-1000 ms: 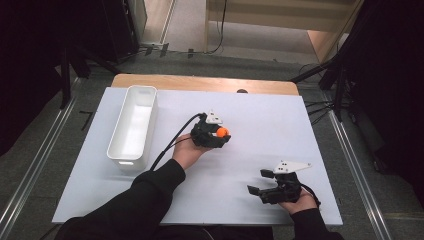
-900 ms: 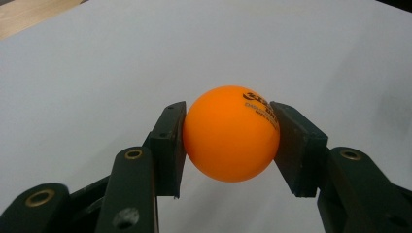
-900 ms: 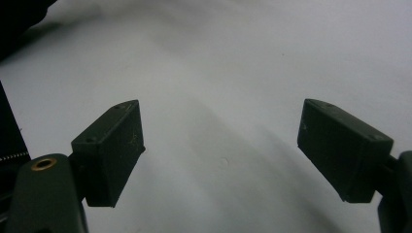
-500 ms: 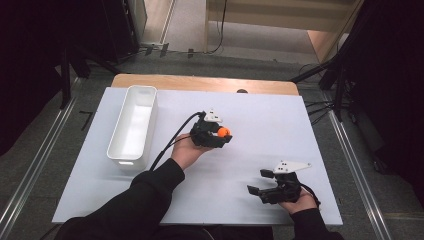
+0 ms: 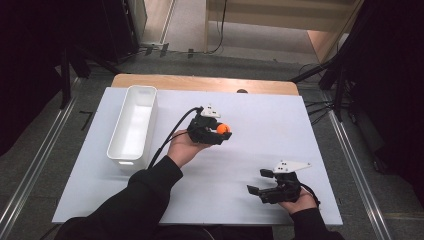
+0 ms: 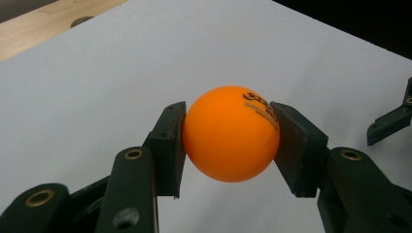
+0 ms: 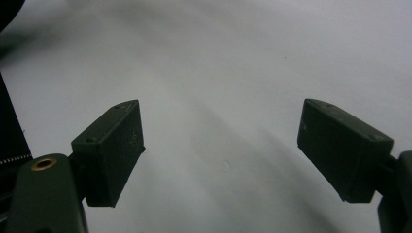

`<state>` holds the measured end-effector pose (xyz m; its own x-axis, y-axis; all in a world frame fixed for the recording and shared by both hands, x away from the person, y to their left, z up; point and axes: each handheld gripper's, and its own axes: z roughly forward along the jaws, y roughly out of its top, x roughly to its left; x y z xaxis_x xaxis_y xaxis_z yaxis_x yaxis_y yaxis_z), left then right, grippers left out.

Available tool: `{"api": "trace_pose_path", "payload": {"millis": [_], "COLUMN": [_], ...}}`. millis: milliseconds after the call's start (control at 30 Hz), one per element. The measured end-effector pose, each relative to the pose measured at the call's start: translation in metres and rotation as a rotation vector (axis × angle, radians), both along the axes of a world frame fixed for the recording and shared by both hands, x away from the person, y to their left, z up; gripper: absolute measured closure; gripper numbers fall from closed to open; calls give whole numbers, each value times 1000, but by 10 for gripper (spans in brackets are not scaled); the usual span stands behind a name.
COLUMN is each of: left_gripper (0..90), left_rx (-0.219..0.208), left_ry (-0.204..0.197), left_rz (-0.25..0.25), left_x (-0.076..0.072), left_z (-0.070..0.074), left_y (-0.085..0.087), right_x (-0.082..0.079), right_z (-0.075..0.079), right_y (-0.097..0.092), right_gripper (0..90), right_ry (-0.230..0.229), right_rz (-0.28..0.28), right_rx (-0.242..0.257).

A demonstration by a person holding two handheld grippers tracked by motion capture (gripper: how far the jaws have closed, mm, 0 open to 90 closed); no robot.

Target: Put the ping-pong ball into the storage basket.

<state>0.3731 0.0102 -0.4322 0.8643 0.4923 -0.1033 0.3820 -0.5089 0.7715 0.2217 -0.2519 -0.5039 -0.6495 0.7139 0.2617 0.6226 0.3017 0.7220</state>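
A smooth, round orange plastic ball with dark print sits clamped in the left gripper. The right gripper rests with jaws apart. A long white plastic bin lies well left, nothing between.

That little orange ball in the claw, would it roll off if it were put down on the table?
Probably yes. The orange ball is perfectly round and smooth, and the white table looks flat with no lip, so it would likely roll. It resembles a printed table-tennis ball, so probably very light. The left claw pinches it at just two spots, so it might slip.

Ball sits between the left gripper pads, mid-table; bin to its left, right gripper nearer, to the right
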Motion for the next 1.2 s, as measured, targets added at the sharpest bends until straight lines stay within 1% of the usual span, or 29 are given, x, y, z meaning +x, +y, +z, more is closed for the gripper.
{"api": "trace_pose_path", "payload": {"millis": [133,233,333,400,433,633,767,800,900,1200], "left_gripper": [508,508,507,508,508,508,508,508,508,508], "left_rx": [2,-8,-8,-5,-1,-12,-5,-8,-7,-8], "left_ry": [4,10,12,21,20,18,19,14,17,18], "left_rz": [-5,-1,1,-1,-1,0,6,7,8,25], "left_x": [0,1,2,2,2,2,2,2,3,4], "left_z": [4,8,9,9,9,12,14,14,17,17], "left_y": [1,4,5,6,6,10,12,12,15,17], "right_x": [0,0,0,1,1,0,1,1,1,0], "right_z": [0,1,0,0,0,0,0,0,0,0], "right_y": [0,1,1,1,1,1,0,0,0,0], "right_gripper": [154,155,155,155,155,154,154,154,155,155], "right_ry": [-1,-2,0,0,0,-2,0,0,-1,-1], "right_rz": [1,4,3,3,3,-1,-4,-4,-4,-4], "right_rx": [-3,-1,-3,-4,-4,-7,-10,-10,-10,-12]}}
